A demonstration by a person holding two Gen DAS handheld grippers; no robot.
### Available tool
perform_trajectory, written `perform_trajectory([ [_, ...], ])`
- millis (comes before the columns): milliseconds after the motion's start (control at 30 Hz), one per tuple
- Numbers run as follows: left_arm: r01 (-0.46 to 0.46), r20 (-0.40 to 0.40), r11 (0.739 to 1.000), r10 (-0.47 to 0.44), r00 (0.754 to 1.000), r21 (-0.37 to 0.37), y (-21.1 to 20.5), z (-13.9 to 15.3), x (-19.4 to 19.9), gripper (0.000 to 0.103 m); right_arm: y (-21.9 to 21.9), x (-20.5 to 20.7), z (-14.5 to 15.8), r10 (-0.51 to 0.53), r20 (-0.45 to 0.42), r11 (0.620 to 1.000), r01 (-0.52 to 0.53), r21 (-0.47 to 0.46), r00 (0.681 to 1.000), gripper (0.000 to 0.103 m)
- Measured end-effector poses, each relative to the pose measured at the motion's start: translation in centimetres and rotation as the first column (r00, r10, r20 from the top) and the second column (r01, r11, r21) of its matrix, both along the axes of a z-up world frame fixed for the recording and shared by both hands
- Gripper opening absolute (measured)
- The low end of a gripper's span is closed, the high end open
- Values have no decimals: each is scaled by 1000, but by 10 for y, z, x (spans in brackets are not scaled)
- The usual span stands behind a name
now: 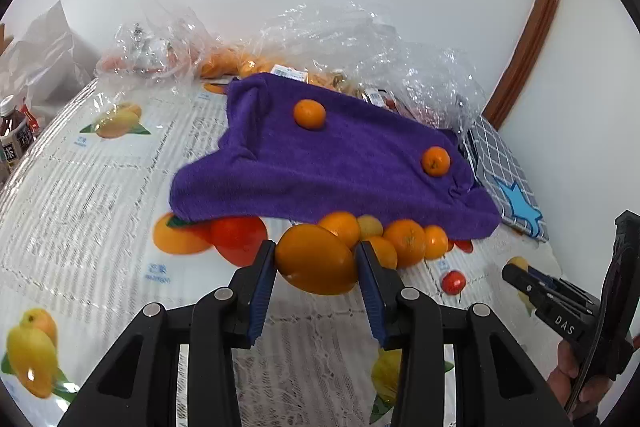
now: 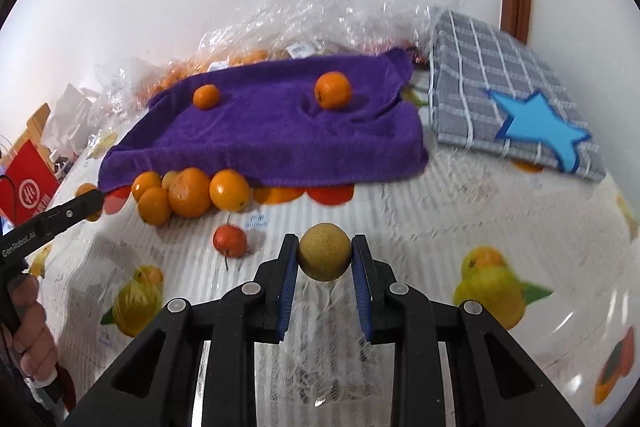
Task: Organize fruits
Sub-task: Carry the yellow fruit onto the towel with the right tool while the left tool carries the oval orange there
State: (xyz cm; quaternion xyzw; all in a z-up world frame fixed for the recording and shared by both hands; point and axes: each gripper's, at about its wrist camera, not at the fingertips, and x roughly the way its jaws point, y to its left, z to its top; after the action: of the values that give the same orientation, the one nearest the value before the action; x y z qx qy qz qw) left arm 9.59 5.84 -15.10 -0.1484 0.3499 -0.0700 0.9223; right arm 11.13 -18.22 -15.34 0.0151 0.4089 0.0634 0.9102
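My left gripper (image 1: 316, 259) is shut on a large oval orange fruit (image 1: 316, 259), held just in front of a cluster of oranges (image 1: 400, 241) at the near edge of a purple towel (image 1: 340, 171). Two small oranges (image 1: 309, 113) (image 1: 435, 161) rest on the towel. My right gripper (image 2: 325, 258) is shut on a small round yellow-brown fruit (image 2: 325, 257), held above the tablecloth. The right wrist view shows the orange cluster (image 2: 188, 193), the purple towel (image 2: 272, 131) with two oranges (image 2: 206, 97) (image 2: 332, 90), and a small red fruit (image 2: 230, 241) that also shows in the left wrist view (image 1: 453, 281).
A grey checked cloth with a blue star (image 2: 516, 95) lies right of the towel. Crumpled clear plastic bags (image 1: 320, 39) with more fruit lie behind it by the wall. A drink bottle (image 1: 12, 135) stands at far left. A fruit-print tablecloth (image 1: 100, 207) covers the table.
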Motion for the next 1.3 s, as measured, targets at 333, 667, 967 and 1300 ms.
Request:
perform_trajectory([
  [333, -32, 75, 999, 30, 997, 29, 9, 44, 35, 38, 4, 46, 41, 6, 88, 1000, -7, 11, 996, 27],
  [667, -100, 97, 992, 93, 991, 77, -9, 49, 114, 38, 1, 113, 60, -8, 141, 998, 0, 57, 990, 27],
  [967, -81, 32, 988, 78, 996, 128, -15, 12, 137, 38, -1, 129, 21, 22, 106, 997, -29, 67, 994, 27],
  [1300, -91, -8, 989, 92, 996, 119, -6, 0, 148, 38, -5, 138, 8, 20, 88, 995, -29, 95, 996, 27],
])
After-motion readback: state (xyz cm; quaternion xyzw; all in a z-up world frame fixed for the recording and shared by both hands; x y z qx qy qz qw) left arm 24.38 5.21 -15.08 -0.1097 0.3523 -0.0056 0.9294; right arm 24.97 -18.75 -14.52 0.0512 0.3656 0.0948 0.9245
